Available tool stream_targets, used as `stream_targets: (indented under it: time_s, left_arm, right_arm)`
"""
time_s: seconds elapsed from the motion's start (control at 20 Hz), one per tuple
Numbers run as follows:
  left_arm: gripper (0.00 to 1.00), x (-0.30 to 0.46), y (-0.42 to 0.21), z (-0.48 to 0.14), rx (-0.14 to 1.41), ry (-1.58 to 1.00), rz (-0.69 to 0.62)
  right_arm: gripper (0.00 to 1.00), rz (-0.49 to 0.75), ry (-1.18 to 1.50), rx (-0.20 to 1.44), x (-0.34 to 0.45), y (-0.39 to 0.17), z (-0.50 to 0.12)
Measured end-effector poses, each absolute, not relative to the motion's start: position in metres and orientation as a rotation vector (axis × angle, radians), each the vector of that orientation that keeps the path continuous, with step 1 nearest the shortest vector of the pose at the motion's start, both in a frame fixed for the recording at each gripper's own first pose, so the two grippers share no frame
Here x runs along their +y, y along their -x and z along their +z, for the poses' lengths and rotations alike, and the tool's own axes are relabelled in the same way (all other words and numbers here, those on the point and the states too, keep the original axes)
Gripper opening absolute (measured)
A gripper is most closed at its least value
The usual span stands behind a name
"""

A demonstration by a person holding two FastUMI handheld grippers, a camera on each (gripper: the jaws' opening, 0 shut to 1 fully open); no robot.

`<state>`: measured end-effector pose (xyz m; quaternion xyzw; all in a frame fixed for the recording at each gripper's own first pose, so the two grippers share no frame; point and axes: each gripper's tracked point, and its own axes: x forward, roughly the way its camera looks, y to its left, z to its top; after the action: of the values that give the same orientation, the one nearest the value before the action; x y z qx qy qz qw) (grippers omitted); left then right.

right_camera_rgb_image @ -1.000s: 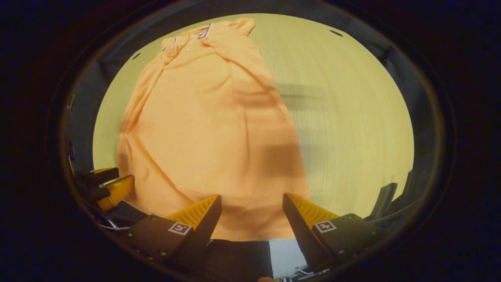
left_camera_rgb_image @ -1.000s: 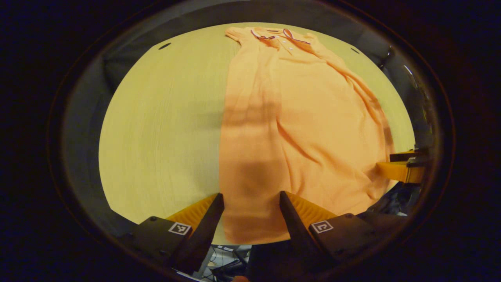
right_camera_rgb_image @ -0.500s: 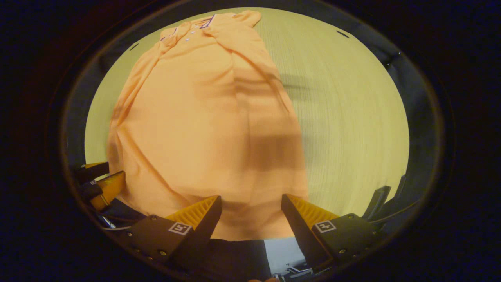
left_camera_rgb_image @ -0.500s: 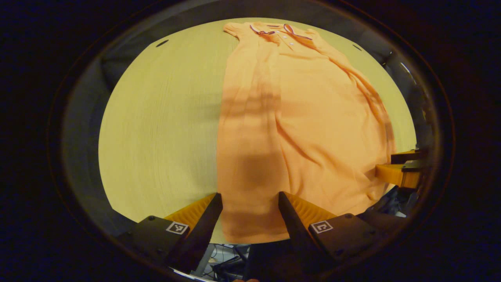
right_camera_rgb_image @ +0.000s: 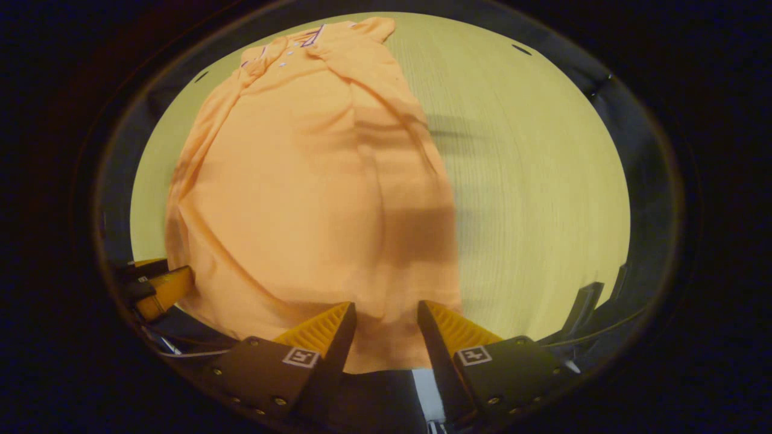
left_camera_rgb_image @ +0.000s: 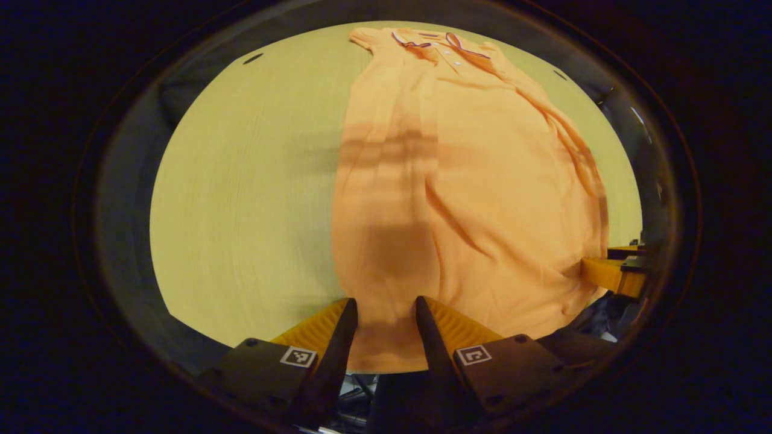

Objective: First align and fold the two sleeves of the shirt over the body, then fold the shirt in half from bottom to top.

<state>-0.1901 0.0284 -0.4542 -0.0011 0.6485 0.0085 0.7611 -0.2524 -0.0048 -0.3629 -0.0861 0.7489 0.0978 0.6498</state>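
Lying flat on the table point(left_camera_rgb_image: 241, 181), the orange shirt point(left_camera_rgb_image: 470, 181) has its collar point(left_camera_rgb_image: 431, 45) at the far edge and its hem at the near edge, where both grippers wait. Its sides look already turned in over the body, so the sleeve folds seem done and the bottom-to-top fold is the step in hand. The left gripper point(left_camera_rgb_image: 385, 313) sits at the hem near the shirt's left corner, fingers partly spread with cloth showing between them; whether they touch the fabric I cannot tell. The right gripper point(right_camera_rgb_image: 386, 316) stands the same way near the right corner, fingers apart over the hem and not pressed together. The next move, as I judge it, calls for both pairs of fingers to pinch the hem firmly, catching all layers, then lift and carry it evenly toward the collar so the edges meet without skewing.
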Motion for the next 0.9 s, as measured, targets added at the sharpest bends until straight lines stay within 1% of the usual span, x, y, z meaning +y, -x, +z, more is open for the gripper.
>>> stream_targets:
  time_s: [0.05,0.1,0.15,0.2,0.25,0.3,0.35,0.4,0.9]
  left_arm:
    - [0.59,0.024,0.189,-0.454,1.414,0.002,0.012]
    - [0.49,0.021,0.188,-0.455,1.409,0.003,0.006]
    - [0.33,0.017,0.186,-0.455,1.398,0.012,-0.001]
    - [0.23,0.016,0.186,-0.454,1.394,0.011,0.004]
    - [0.13,0.016,0.185,-0.455,1.389,0.007,0.001]
    - [0.13,0.017,0.185,-0.455,1.382,0.01,-0.001]
    - [0.1,0.017,0.187,-0.455,1.388,0.021,0.006]
    - [0.07,0.017,0.184,-0.453,1.379,0.022,0.003]
    - [0.07,0.023,0.185,-0.448,1.383,0.074,0.051]
  right_arm:
    - [0.64,0.225,0.199,1.714,-0.006,0.254,-0.361]
    - [0.58,0.206,0.172,1.713,-0.004,0.252,-0.361]
    - [0.29,0.204,0.148,1.716,0.001,0.252,-0.362]
    - [0.2,0.201,0.141,1.719,0.001,0.252,-0.362]
    - [0.07,0.208,0.142,1.72,0.001,0.253,-0.363]
    - [0.08,0.209,0.143,1.721,0.001,0.252,-0.362]
    - [0.07,0.201,0.126,1.713,0.0,0.252,-0.374]
    - [0.0,0.204,0.127,1.719,0.001,0.251,-0.367]
    - [0.0,0.207,0.126,1.698,0.002,0.251,-0.36]
